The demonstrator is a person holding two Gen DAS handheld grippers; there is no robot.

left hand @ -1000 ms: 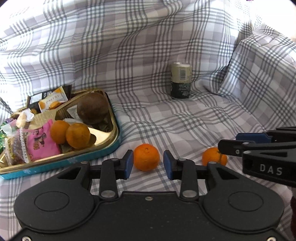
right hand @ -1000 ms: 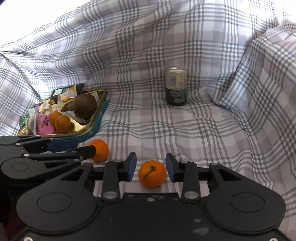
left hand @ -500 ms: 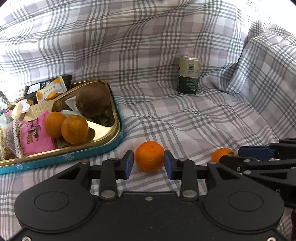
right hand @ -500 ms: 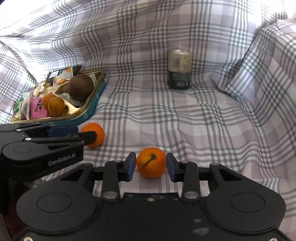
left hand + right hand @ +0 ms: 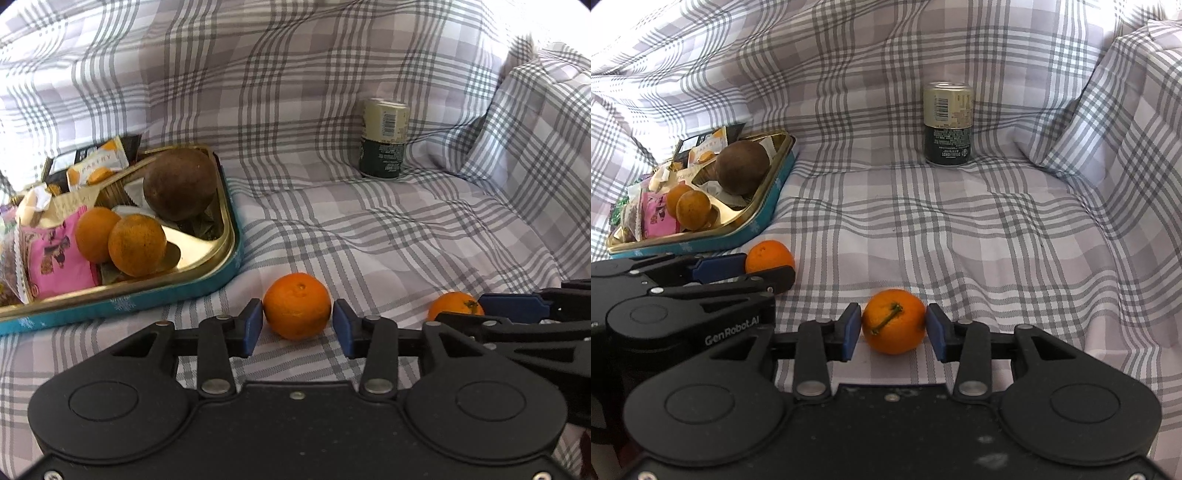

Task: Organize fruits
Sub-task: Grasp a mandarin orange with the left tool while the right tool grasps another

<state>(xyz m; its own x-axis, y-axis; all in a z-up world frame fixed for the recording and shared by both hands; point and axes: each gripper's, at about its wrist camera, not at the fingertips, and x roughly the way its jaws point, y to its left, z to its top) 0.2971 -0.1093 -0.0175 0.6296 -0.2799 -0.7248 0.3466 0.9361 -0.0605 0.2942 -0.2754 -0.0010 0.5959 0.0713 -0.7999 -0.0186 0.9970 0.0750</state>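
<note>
A rumpled grey-and-white checked cloth (image 5: 960, 229) covers the surface and rises behind. On it lie a teal tin (image 5: 155, 299) at the left, a can (image 5: 947, 123) standing upright at the back, and two oranges in front, one (image 5: 297, 310) near the tin, the other (image 5: 894, 321) further right.

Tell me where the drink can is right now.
The drink can stands upright on the checked cloth at the back, right of the snack tin, near the pillow.
</note>
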